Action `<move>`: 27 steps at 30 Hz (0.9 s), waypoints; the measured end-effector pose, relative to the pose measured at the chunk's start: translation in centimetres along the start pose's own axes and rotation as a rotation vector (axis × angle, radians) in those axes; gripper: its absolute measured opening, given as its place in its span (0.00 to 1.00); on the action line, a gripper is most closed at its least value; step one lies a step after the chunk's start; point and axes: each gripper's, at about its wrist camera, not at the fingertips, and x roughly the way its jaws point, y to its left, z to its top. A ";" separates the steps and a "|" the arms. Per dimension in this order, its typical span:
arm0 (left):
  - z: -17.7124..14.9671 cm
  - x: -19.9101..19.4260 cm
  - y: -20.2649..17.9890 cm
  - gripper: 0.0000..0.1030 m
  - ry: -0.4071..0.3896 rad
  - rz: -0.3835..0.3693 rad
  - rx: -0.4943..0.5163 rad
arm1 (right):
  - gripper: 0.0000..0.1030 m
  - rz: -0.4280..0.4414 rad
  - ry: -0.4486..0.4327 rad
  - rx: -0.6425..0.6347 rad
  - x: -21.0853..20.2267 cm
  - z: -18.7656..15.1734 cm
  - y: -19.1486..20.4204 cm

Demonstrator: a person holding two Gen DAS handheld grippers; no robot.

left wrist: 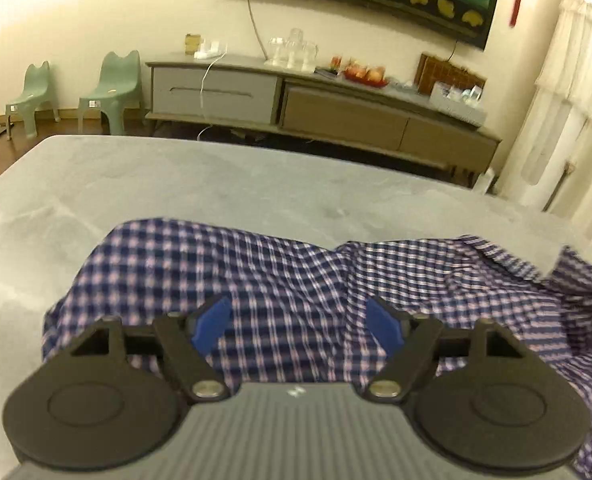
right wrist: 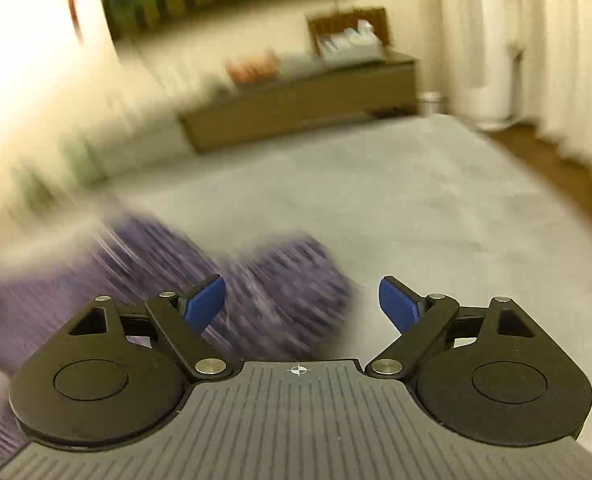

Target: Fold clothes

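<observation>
Blue-and-white checked cotton, a rumpled shirt [left wrist: 279, 280], lay spread but unfolded across the grey velvety worktop [left wrist: 175, 184], one end bunched up toward the right. The left tongs [left wrist: 298, 322] hovered just over its middle with blue pads [left wrist: 211, 322] wide apart and nothing between them, probably to pick a fresh hold. The right tongs [right wrist: 302, 304] stood wide and empty too, above the shirt's blurred right end.

Warm, dim indoor light; right wrist view heavily motion-blurred, perhaps overexposed top-left; fisheye edges bend.
</observation>
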 end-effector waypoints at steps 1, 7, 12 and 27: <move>0.2 1.0 -0.1 0.71 0.028 0.025 0.003 | 0.82 0.100 0.031 0.073 0.5 0.2 -0.7; -1.0 3.6 -0.1 0.23 0.106 0.161 0.096 | 0.69 -0.053 0.130 0.085 2.6 -0.8 -1.9; -1.6 3.7 1.9 0.18 0.102 0.323 0.110 | 0.69 -0.157 0.182 0.148 6.3 -0.3 -4.6; -0.9 -1.1 7.7 0.21 0.034 0.386 -0.049 | 0.13 -0.366 -0.236 -0.320 0.6 4.4 5.1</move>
